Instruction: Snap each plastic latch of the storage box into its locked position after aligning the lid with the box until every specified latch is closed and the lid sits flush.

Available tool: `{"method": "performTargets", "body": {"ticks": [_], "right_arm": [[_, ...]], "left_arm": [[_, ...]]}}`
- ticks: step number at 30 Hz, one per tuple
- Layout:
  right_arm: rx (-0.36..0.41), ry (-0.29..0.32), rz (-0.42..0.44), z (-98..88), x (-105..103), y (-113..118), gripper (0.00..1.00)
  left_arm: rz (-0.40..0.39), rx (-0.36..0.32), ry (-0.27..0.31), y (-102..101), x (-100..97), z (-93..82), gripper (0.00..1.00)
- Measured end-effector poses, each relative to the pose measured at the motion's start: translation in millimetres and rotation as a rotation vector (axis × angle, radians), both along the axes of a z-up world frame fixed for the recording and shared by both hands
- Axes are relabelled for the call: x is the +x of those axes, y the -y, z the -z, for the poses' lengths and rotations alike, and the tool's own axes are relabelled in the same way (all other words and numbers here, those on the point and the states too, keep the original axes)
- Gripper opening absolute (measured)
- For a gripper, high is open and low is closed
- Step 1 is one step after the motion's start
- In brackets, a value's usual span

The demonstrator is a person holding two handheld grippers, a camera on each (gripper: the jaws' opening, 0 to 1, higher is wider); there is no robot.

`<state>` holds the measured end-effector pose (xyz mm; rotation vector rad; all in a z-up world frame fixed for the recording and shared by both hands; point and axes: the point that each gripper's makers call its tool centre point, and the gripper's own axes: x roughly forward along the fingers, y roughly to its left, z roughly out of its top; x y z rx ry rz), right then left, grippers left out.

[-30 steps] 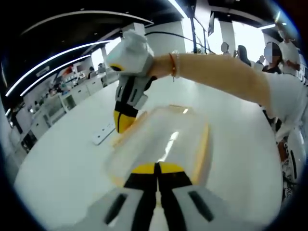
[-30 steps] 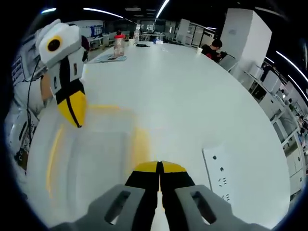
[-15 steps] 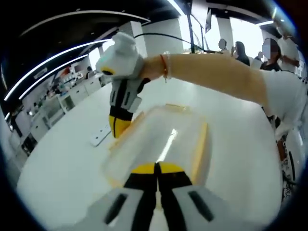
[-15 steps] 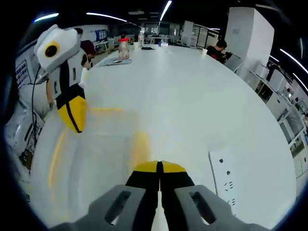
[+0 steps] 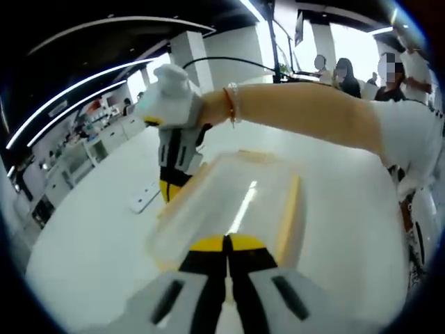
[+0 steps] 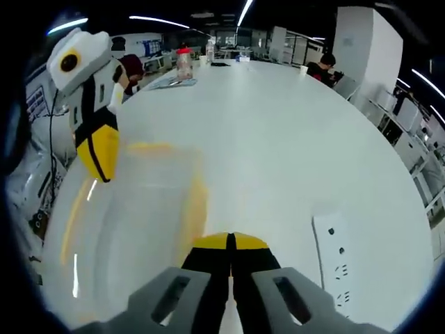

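We see the storage box [image 5: 236,209] lying on the white table [image 5: 90,243], lid [image 6: 132,216] on, its long axis running straight away from the left gripper [image 5: 224,242]. That gripper's jaws are pressed together with nothing between them, tips right at the box's near short end. The right gripper [image 5: 172,188], also closed and empty, comes down at the box's far-left long edge, tip at or just beside the yellow latch [image 5: 182,189]; we cannot tell whether it touches. A second yellow latch [image 5: 288,212] runs along the opposite long side. We judge the right gripper nearer a latch, so the press falls to it. A power strip [image 6: 335,261] lies beside the box.
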<state>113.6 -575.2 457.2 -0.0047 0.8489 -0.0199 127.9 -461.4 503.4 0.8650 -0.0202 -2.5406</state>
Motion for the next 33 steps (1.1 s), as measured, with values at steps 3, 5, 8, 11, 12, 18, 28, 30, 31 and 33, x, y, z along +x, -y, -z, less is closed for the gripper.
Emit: {"method": "performTargets", "body": {"ticks": [3, 5, 8, 11, 12, 18, 28, 30, 31, 33], "right_arm": [[0.006, 0.014, 0.0, -0.1, -0.4, -2.4, 0.0], [0.018, 0.008, 0.003, 1.6, -1.4, -4.9, 0.0], [0.019, -0.004, 0.0, 2.3, -2.9, -5.9, 0.0], [0.031, 0.003, 0.006, 3.1, -3.9, -5.9, 0.0], [0.03, 0.002, 0.004, 3.4, -3.9, -6.5, 0.0], [0.045, 0.001, 0.005, 6.6, -4.0, -9.6, 0.0], [0.064, -0.009, 0.004, 7.7, 1.3, -13.8, 0.0], [0.072, -0.019, 0.003, 8.0, 1.4, -12.8, 0.0], [0.074, -0.023, 0.003, 7.8, 1.2, -12.2, 0.0], [0.095, -0.036, 0.002, 8.8, 1.6, -11.6, 0.0]], "left_arm": [[-0.007, 0.003, 0.009, -1.3, -0.7, 0.4, 0.0], [-0.014, 0.001, 0.026, -1.9, -2.1, 1.1, 0.0], [-0.018, -0.005, 0.047, -2.8, -3.4, 1.9, 0.0], [-0.026, -0.017, 0.063, -2.5, -4.8, 3.0, 0.0], [-0.029, -0.016, 0.066, -2.2, -4.7, 3.0, 0.0], [-0.03, -0.026, 0.098, -2.3, -5.9, 3.9, 0.0], [-0.033, -0.031, 0.105, -1.0, -9.2, 2.7, 0.0], [-0.033, -0.025, 0.096, -0.5, -9.3, 2.1, 0.0], [-0.031, -0.025, 0.094, -0.7, -9.6, 2.1, 0.0], [-0.031, -0.027, 0.095, -0.8, -10.4, 1.6, 0.0]]}}
